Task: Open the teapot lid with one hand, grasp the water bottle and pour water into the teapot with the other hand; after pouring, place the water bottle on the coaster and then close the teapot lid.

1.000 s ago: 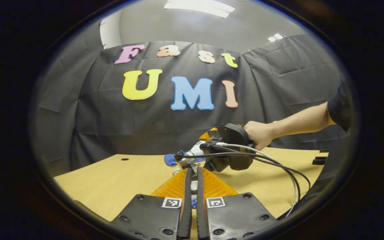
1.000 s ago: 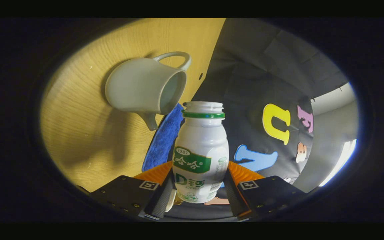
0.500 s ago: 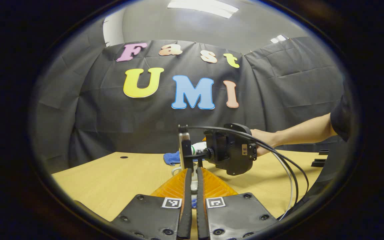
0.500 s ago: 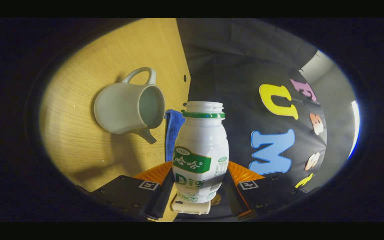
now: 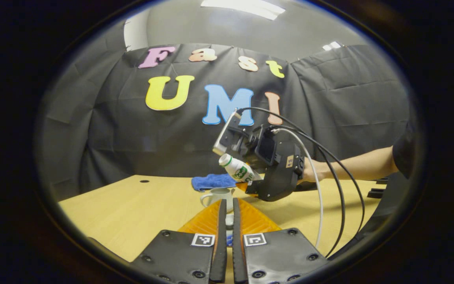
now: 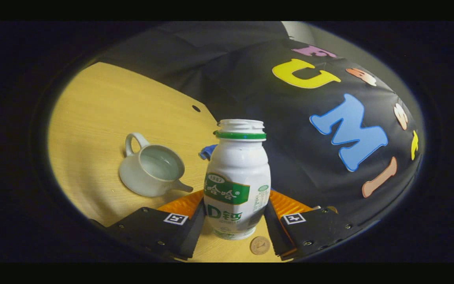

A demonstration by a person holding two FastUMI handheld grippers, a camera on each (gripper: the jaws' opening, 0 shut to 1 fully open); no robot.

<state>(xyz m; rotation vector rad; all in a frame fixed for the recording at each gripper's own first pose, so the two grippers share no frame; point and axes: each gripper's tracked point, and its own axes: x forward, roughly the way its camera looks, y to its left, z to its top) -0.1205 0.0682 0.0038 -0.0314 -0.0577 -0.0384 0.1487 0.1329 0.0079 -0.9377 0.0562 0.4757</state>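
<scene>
In the left gripper view, the left gripper (image 5: 227,221) sits low over the pale wooden table (image 5: 132,209), its fingers (image 5: 220,236) clenched nearly together on a small white piece I cannot identify. Just beyond its tips stands the open pale ceramic teapot (image 5: 216,195), with a folded blue cloth (image 5: 212,181) behind it by the booth wall. Right of that, above the teapot, the right gripper (image 5: 250,179) in a person's hand (image 5: 309,171) grasps the white plastic water bottle with a green label (image 5: 238,169), its open neck tilted up and to the left. In the right gripper view the teapot (image 6: 150,169) rests on the table (image 6: 105,118) to the left, water visible inside; the bottle (image 6: 237,181) is pinched between both fingers (image 6: 191,228) of the gripper (image 6: 237,232), and a small round brown disc (image 6: 259,245) lies below it.
</scene>
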